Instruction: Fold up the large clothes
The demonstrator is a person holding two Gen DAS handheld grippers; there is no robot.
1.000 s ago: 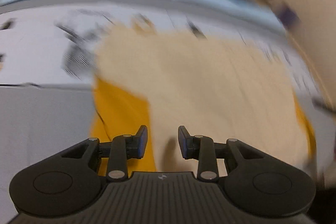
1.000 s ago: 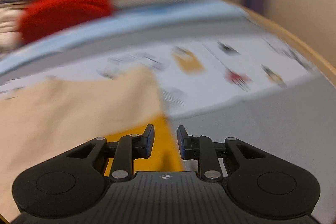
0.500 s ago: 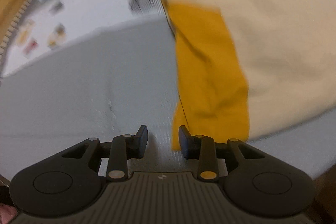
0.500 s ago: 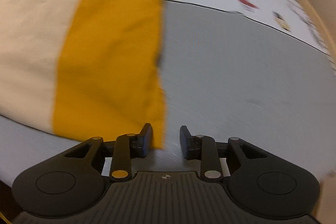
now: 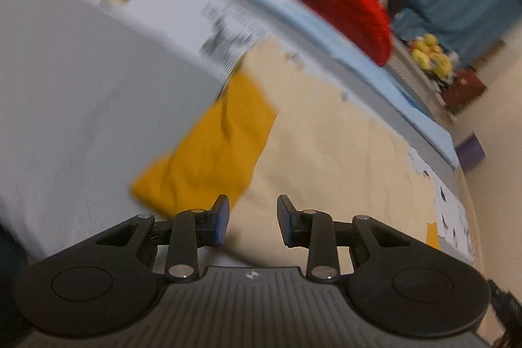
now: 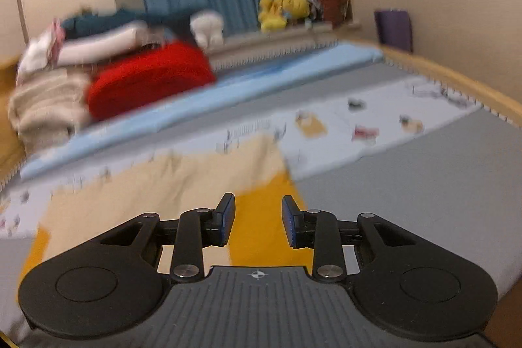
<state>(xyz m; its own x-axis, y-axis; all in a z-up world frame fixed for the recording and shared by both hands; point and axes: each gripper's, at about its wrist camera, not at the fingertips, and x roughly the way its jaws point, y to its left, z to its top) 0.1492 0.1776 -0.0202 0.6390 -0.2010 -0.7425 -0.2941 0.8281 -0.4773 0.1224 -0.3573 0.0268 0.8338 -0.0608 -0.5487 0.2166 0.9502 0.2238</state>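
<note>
A cream garment [image 5: 342, 136] with mustard-yellow sleeves lies flat on the bed. In the left wrist view its left yellow sleeve [image 5: 212, 145] lies folded in over the body edge, just ahead of my left gripper [image 5: 253, 219], which is open and empty above the garment's near hem. In the right wrist view the cream body [image 6: 156, 188] is at centre left and the right yellow sleeve [image 6: 264, 224] lies right under my right gripper [image 6: 257, 219], which is open and empty.
The bed has a grey sheet [image 6: 407, 194], a white printed cloth [image 6: 375, 116] and a light blue blanket [image 6: 228, 87] behind. A red cushion [image 6: 146, 80] and piled laundry [image 6: 49, 100] sit at the back. A wooden bed edge [image 6: 473, 87] runs along the right.
Both grippers have swung up from looking down at the yellow sleeves to looking across the bed. Both stay open and empty. The garment lies where it was.
</note>
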